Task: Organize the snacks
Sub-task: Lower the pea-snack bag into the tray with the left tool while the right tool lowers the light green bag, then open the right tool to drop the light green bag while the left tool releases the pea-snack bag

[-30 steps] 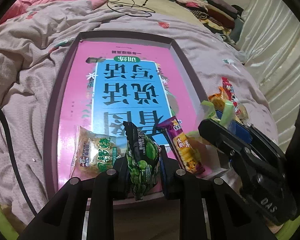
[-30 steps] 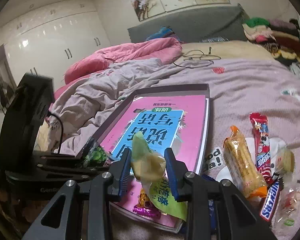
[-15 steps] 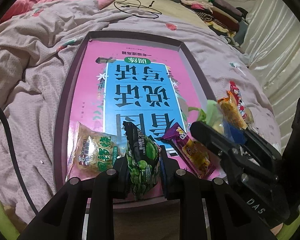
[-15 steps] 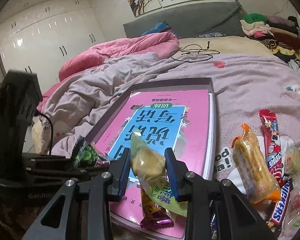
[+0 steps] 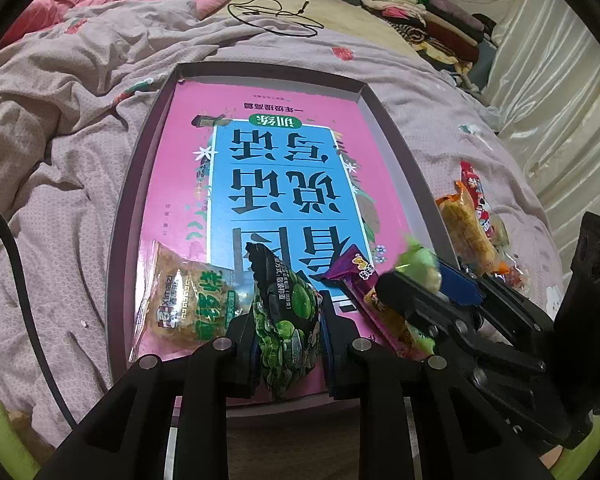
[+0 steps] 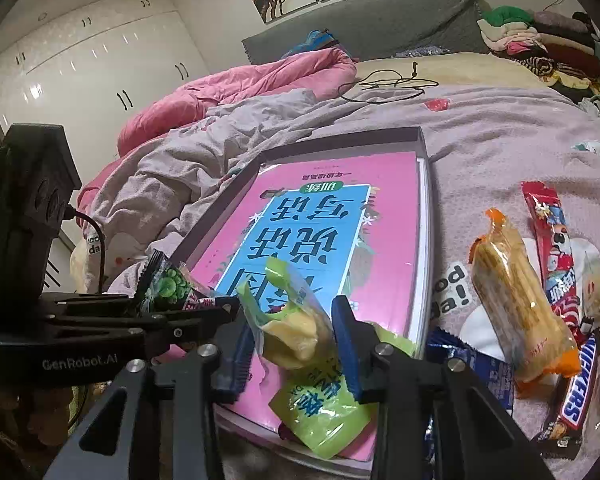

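Observation:
A shallow purple tray on the bed holds a pink and blue book. A yellow snack pack and a purple bar lie on the book's near end. My left gripper is shut on a dark green pea pack just over the tray's near edge. My right gripper hangs over the tray's near right corner with its jaws opening. A light green packet sits loosely between them, its lower end resting on the book.
Loose snacks lie on the bedspread right of the tray: an orange bag, a red bar, a Snickers bar and a blue wrapper. Rumpled quilts rise left of the tray, with a black cord and folded clothes beyond.
My right gripper has come in over the tray's near right corner, above the purple bar, and its jaws have widened around the light green packet. The left gripper has kept still.

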Motion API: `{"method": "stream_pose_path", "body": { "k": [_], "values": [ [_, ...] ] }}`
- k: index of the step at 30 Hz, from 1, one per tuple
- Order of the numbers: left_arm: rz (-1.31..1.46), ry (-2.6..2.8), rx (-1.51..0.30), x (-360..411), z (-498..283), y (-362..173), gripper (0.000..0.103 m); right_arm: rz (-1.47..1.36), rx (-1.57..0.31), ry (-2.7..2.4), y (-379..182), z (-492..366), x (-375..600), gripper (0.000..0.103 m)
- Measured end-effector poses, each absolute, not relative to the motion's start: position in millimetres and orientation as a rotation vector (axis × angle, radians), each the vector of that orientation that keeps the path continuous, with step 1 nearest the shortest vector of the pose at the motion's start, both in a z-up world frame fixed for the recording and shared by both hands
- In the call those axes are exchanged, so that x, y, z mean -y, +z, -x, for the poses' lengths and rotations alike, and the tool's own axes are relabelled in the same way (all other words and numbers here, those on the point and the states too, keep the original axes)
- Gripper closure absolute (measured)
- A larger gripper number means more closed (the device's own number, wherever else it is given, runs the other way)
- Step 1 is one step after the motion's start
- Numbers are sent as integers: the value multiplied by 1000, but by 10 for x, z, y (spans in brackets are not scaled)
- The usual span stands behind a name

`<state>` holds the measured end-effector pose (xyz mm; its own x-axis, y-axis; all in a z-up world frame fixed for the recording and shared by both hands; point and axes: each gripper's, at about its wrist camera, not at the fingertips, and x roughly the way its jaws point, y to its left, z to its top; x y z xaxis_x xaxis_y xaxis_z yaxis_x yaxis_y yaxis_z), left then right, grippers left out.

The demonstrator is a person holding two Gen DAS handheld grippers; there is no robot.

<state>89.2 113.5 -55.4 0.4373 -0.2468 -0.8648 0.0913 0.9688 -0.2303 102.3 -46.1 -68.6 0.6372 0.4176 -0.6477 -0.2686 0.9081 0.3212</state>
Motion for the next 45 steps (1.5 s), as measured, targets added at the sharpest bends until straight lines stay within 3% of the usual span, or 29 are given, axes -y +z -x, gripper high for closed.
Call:
{"method": "stream_pose_path", "body": {
  "k": [7, 24, 45],
  "values": [
    [157, -211, -1097, -1133, -892, -540, 79, -197, -779, 410, -639, -934, 488, 48],
    [158, -218, -1101, -1131, -886, -528, 78, -175, -813, 447, -655, -805, 481, 48],
    [180, -217, -1084, -1165, -875, -447, 60, -141, -812, 450, -657, -782, 439, 47]
  ]
}}
